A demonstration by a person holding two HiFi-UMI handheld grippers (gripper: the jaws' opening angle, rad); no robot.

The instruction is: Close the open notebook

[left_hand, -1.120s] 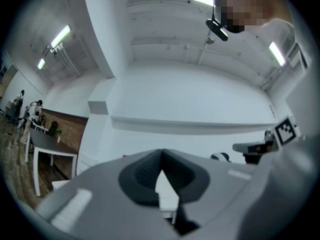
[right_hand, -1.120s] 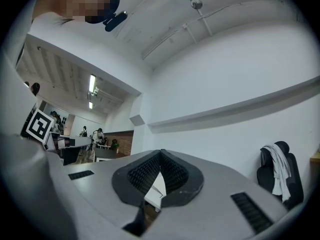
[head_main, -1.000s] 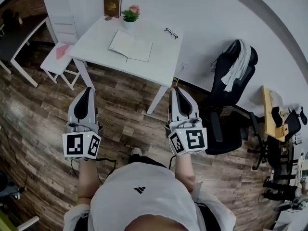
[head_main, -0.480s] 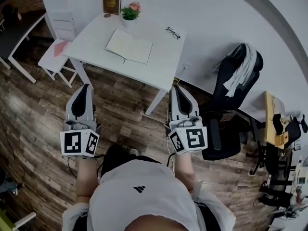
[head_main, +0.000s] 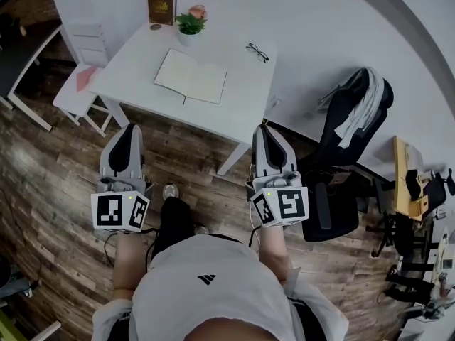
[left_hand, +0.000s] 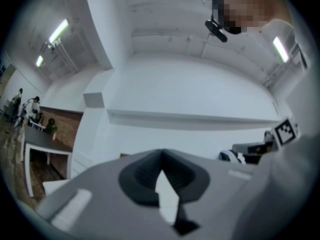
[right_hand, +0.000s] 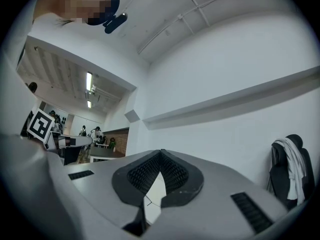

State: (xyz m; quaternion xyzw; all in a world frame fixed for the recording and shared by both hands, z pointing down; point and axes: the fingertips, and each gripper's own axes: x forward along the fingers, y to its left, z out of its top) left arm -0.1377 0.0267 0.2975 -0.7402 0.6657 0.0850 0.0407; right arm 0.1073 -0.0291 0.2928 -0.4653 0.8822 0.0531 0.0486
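An open notebook (head_main: 190, 76) with blank white pages lies flat on the white table (head_main: 234, 109) ahead of me in the head view. My left gripper (head_main: 129, 130) and right gripper (head_main: 262, 129) are held side by side over the wooden floor, short of the table's near edge, both pointing toward it. Each has its jaws together with nothing between them. In the left gripper view the dark pads (left_hand: 145, 171) meet at the tip, and in the right gripper view the ribbed pads (right_hand: 145, 174) meet too. Neither gripper view shows the notebook.
On the table's far side stand a small potted plant (head_main: 190, 24), a brown book (head_main: 161, 6) upright against the wall, and a pair of glasses (head_main: 256, 51). A white stool (head_main: 82, 91) sits left of the table. A black office chair (head_main: 348, 130) with a white cloth stands right.
Both grippers and the person have moved forward toward the table, which now lies closer and lower in the head view. The jaws stayed shut.
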